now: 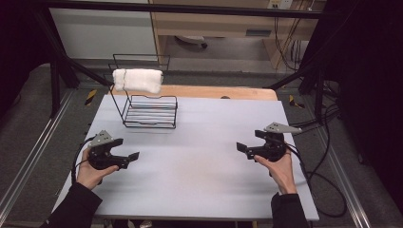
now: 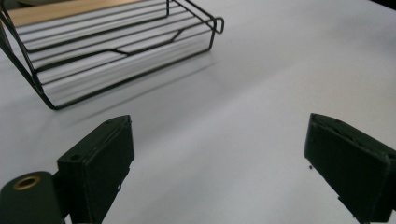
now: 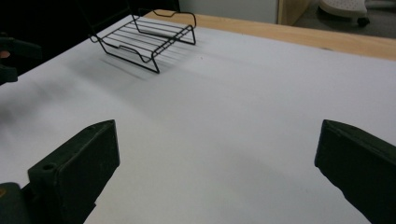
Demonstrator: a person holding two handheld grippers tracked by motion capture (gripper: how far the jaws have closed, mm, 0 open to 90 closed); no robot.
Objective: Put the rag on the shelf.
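A black wire rack (image 1: pixel 149 111) stands at the back left of the white table (image 1: pixel 204 180), and a folded white towel (image 1: pixel 138 80) hangs over its top rail. My left gripper (image 1: pixel 130 160) is held low at the table's left, in front of the rack, open with nothing between its jaws. My right gripper (image 1: pixel 243 151) hovers at the table's right, pointing left, also open and empty. In the left gripper view the wide-apart jaws of the left gripper (image 2: pixel 217 158) face the rack's lower shelf (image 2: pixel 116 51). The right gripper view has the right gripper (image 3: pixel 217 158) over bare table, the rack (image 3: pixel 144 39) far off.
A wooden strip (image 1: pixel 214 91) runs along the table's far edge. Black frame bars (image 1: pixel 62 52) rise at both sides, and cables (image 1: pixel 323 175) trail off the right edge. The other hand's gripper (image 3: pixel 9 60) is at the left edge of the right gripper view.
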